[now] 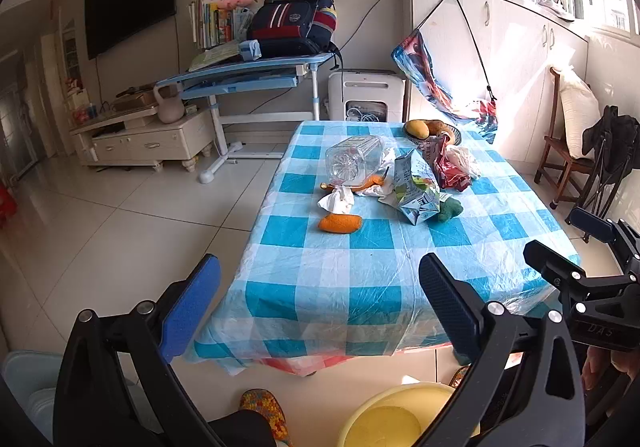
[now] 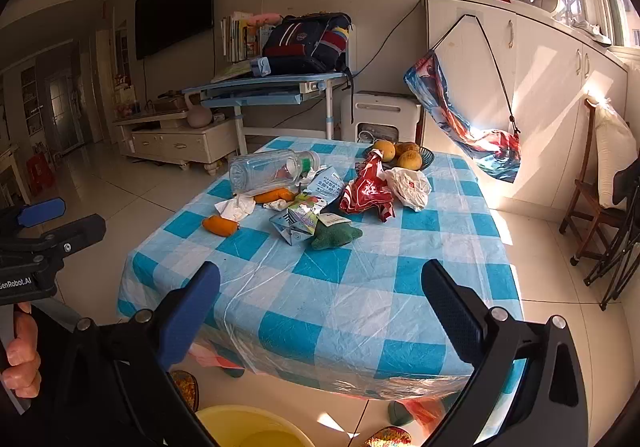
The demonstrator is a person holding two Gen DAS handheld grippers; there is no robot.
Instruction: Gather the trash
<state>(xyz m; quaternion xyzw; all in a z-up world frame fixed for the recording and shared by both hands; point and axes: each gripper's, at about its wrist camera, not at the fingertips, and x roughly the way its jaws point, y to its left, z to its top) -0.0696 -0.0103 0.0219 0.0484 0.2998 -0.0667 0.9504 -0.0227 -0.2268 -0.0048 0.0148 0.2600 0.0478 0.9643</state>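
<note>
Trash lies on the far half of a table with a blue-and-white checked cloth [image 1: 360,263] [image 2: 352,303]. There is a clear plastic bottle [image 1: 352,161] [image 2: 268,171] on its side, a crushed carton [image 1: 416,191] [image 2: 308,211], crumpled tissue [image 1: 338,201] [image 2: 236,207], a red wrapper [image 1: 450,171] [image 2: 368,193] and a white plastic bag [image 1: 466,161] [image 2: 408,183]. Orange plush pieces [image 1: 340,223] [image 2: 220,226] and a green plush [image 1: 450,210] [image 2: 336,235] lie among them. My left gripper [image 1: 320,311] is open and empty, short of the table's near edge. My right gripper [image 2: 320,311] is open and empty over the near edge.
A yellow basin [image 1: 396,417] [image 2: 252,429] sits on the floor below the grippers. A bowl of fruit [image 1: 432,129] [image 2: 404,157] stands at the table's far end. A wooden chair [image 2: 596,203] and a folding stand are to the right. A blue desk [image 1: 248,75] stands behind.
</note>
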